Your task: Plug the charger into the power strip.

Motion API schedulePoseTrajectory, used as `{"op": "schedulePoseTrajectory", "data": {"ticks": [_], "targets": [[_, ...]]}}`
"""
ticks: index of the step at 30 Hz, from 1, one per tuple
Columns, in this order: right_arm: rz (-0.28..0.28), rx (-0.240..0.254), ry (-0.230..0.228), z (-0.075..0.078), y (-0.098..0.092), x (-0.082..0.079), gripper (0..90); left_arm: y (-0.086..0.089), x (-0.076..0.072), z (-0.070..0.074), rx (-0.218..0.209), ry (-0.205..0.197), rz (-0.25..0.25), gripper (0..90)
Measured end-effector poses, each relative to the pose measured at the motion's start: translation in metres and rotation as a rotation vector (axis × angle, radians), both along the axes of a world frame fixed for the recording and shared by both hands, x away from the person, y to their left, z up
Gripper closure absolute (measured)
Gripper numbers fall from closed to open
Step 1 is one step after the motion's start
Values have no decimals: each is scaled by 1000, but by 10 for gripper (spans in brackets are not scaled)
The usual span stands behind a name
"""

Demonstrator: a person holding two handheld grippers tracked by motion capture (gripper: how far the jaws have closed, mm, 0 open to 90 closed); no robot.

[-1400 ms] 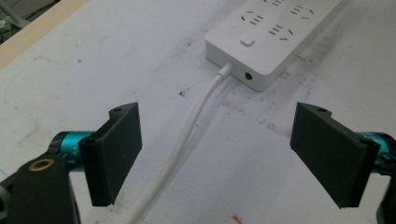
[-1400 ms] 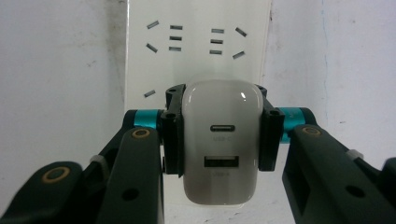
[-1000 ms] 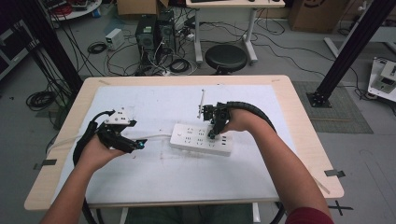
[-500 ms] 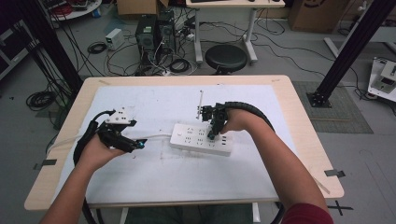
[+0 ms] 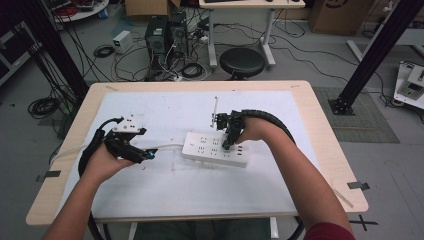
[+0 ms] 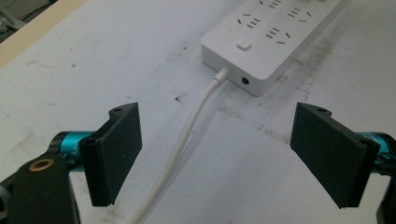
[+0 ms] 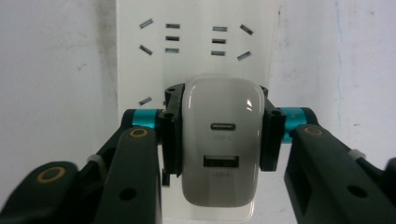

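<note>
A white power strip (image 5: 205,148) lies mid-table on a white mat, its sockets (image 7: 191,37) facing up. A white USB charger (image 7: 219,107) sits plugged into the strip. My right gripper (image 5: 227,145) points down over it; the jaws have just been opening, and the charger stands between the pads (image 7: 273,135), which flank its sides closely without visibly pressing. To the left, my left gripper (image 5: 150,154) is open wide (image 6: 229,154). It faces the strip's end (image 6: 254,79) and straddles the strip's white cable (image 6: 187,135), which lies on the mat untouched.
The white mat (image 5: 165,195) covers most of the wooden table (image 5: 320,130). A thin metal rod (image 5: 215,107) lies behind the strip. On the floor beyond the table are a black stool (image 5: 242,62), computer cases and loose cables.
None visible in the high view: both hands and the power strip keep their places.
</note>
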State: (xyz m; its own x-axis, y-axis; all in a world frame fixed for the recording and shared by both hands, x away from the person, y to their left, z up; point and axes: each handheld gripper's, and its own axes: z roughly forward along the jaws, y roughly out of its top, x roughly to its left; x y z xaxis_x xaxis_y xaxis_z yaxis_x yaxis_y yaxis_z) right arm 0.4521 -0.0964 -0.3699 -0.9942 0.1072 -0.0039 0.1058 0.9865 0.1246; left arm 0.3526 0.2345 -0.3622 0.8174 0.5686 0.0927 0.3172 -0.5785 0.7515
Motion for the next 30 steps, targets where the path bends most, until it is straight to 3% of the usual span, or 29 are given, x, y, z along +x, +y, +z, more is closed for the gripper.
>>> {"op": "schedulePoseTrajectory", "data": {"ticks": [1, 10, 14, 16, 18, 20, 25, 28, 30], "targets": [[-14, 8, -10, 0, -1, 0, 466, 0, 0, 0, 3, 0, -1, 168], [-119, 211, -30, 18, -21, -7, 306, 1, 0, 4, 2, -13, -5, 167], [-143, 263, -28, 22, -28, -14, 287, -1, 0, 5, -7, -22, -10, 168], [-172, 338, -27, 25, -37, -22, 245, -2, -1, 6, -30, -33, -15, 168], [-178, 359, -28, 25, -40, -25, 235, -1, 0, 7, -30, -37, -23, 168], [-211, 427, -50, 27, -49, -31, 217, -1, -1, 7, -48, -43, -35, 168], [-238, 500, -91, 30, -59, -41, 216, -1, -2, 8, -81, -44, -49, 168], [-284, 594, -118, 35, -73, -50, 211, 1, -3, 7, -112, -48, -60, 168], [-285, 616, -130, 36, -77, -52, 211, 1, -3, 7, -118, -51, -61, 168]]}}
